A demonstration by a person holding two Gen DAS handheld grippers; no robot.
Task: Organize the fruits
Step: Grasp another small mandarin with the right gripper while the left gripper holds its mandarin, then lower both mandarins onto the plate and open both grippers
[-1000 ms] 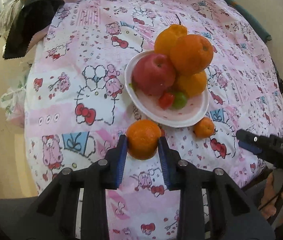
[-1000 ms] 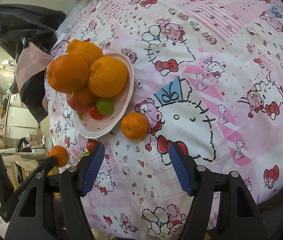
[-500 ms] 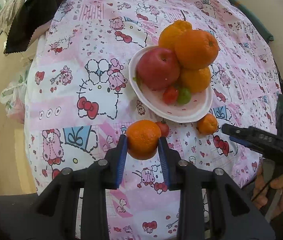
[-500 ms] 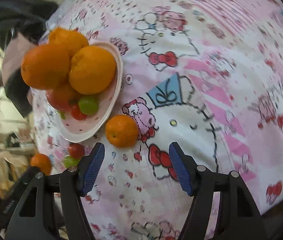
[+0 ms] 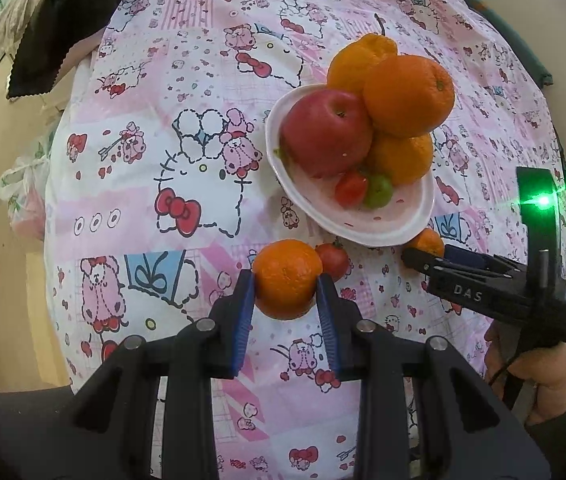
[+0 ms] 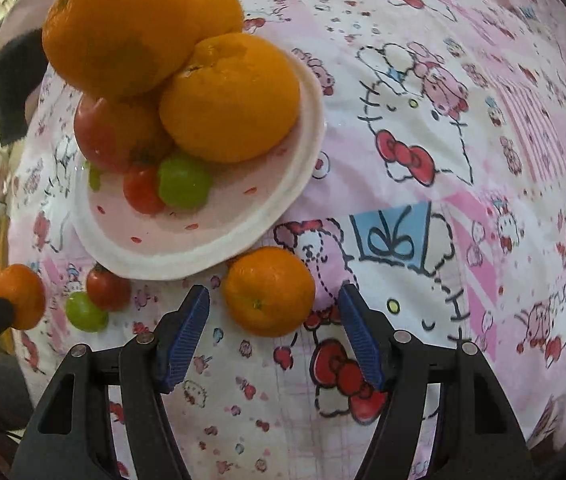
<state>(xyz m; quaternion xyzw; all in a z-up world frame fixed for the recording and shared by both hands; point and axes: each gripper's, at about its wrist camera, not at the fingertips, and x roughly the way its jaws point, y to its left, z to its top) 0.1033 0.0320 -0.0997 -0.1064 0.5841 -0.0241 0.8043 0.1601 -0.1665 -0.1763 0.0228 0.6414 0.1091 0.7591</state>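
Note:
My left gripper (image 5: 285,284) is shut on a small tangerine (image 5: 286,276) and holds it above the cloth, in front of a pink plate (image 5: 379,228) piled with oranges (image 5: 409,94), a red apple (image 5: 325,134), a cherry tomato and a green grape. A loose tomato (image 5: 333,260) lies just behind the held tangerine. My right gripper (image 6: 275,308) is open, its fingers either side of a second tangerine (image 6: 269,290) that lies on the cloth by the plate's (image 6: 203,248) rim. A loose tomato (image 6: 108,288) and grape (image 6: 85,312) lie to its left.
A pink cartoon-print cloth (image 5: 187,168) covers the round table, which drops off at the left and near edges. A black and pink cloth (image 5: 55,32) lies at the far left. The right gripper also shows in the left wrist view (image 5: 423,258).
My right gripper has moved in towards the plate until the loose tangerine lies between its open fingers. My left gripper, still holding its tangerine, has drawn back a little from the plate.

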